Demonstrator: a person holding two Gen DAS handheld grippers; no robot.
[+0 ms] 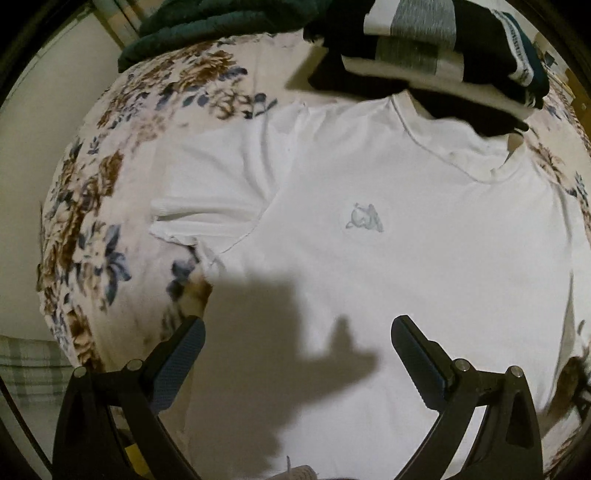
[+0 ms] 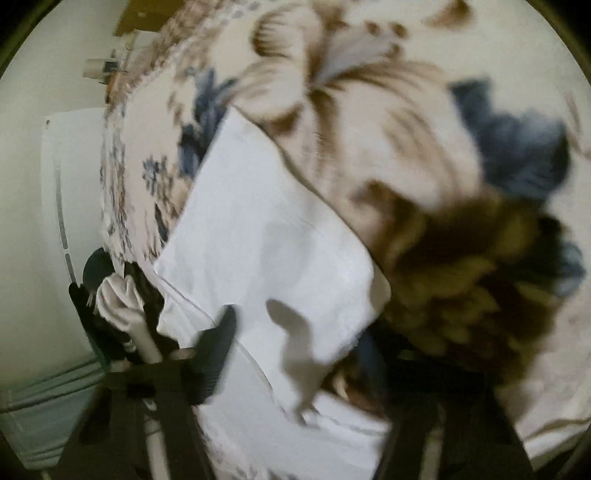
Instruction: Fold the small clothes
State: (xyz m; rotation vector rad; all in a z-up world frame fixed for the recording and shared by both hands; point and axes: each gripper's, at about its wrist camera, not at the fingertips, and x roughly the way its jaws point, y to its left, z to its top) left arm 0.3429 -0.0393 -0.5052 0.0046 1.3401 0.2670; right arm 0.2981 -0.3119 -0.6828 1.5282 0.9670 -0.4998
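Note:
A white T-shirt (image 1: pixel 369 236) with a small grey chest logo lies spread flat on a floral bedspread (image 1: pixel 110 192), neck toward the far side, one sleeve (image 1: pixel 207 199) out to the left. My left gripper (image 1: pixel 297 332) is open and empty above the shirt's lower body. In the blurred right wrist view a white sleeve or corner of the shirt (image 2: pixel 266 236) lies on the bedspread (image 2: pixel 406 122) in front of my right gripper (image 2: pixel 295 332). Its left finger (image 2: pixel 218 347) shows over the cloth; the right finger is hidden by the fabric and blur.
A pile of dark and grey folded clothes (image 1: pixel 424 55) sits at the far edge by the shirt's collar, and a dark green towel (image 1: pixel 207 29) lies at the far left. A white wall (image 2: pixel 48 184) borders the bed.

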